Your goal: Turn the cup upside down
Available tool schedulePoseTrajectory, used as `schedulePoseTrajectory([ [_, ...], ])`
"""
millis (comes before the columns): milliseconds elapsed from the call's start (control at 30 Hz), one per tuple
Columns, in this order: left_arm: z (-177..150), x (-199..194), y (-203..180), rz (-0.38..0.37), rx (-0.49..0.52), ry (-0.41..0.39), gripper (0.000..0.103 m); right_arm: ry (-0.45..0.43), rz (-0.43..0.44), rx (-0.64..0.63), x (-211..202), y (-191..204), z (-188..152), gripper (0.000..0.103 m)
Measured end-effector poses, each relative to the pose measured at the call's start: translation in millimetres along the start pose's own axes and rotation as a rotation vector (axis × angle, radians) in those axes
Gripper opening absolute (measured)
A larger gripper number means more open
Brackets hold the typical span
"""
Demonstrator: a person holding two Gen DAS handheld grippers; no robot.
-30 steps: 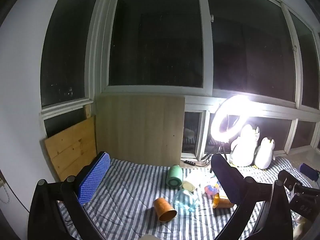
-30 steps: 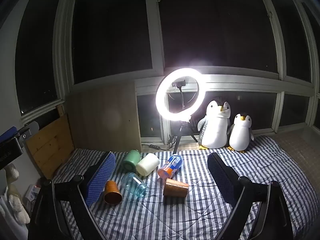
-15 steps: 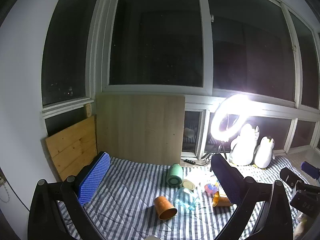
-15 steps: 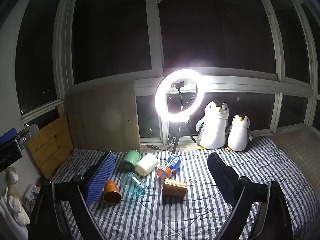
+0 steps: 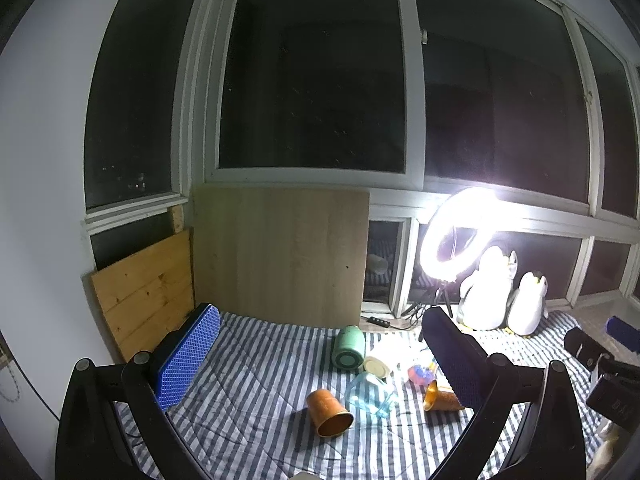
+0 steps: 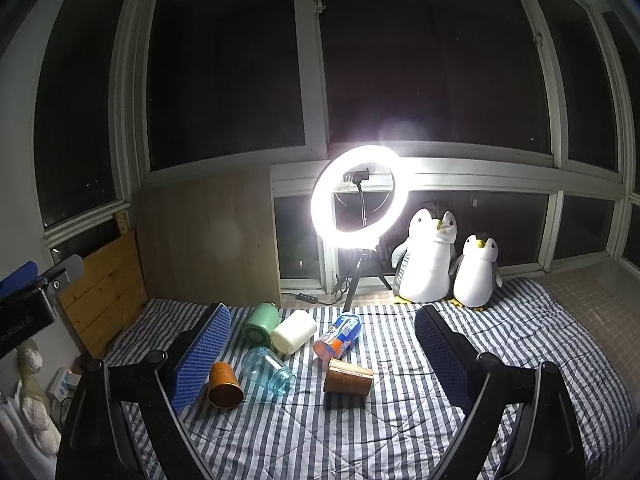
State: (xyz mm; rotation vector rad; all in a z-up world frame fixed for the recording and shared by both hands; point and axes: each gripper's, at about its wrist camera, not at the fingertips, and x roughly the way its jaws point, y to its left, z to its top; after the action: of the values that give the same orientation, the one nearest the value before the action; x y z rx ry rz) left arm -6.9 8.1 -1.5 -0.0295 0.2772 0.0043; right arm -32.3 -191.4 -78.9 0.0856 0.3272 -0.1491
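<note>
Cup: orange tapered cup (image 6: 225, 385) lies on its side on the blue-and-white striped quilt (image 6: 360, 432), open mouth facing the camera; interior looks bare.
Cup position: just beside the left finger of the right gripper (image 6: 322, 354) in the right wrist view; near the clear blue glass jar (image 6: 268, 370).
Second cup: brown patterned cup (image 6: 347, 381) on its side, well apart from the orange one; its mouth is not visible in this view.
Other containers: green cylindrical canister (image 6: 261, 323), white cylindrical tub (image 6: 293, 336) and orange-blue soda can (image 6: 338, 341), all toppled; contents cannot be told.
Left gripper (image 5: 320, 354): fingers spread wide, holding nothing, above the quilt.
Right gripper: fingers spread wide, holding nothing.
Backdrop: lit ring lamp (image 6: 359, 196), two plush penguins (image 6: 448, 260).
</note>
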Motion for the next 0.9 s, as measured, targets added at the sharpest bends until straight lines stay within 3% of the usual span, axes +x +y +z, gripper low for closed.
schedulePoseTrajectory([
  [900, -14, 5, -6, -0.002, 0.009, 0.005, 0.102, -0.009, 0.0, -0.008, -1, 2, 2, 0.091],
])
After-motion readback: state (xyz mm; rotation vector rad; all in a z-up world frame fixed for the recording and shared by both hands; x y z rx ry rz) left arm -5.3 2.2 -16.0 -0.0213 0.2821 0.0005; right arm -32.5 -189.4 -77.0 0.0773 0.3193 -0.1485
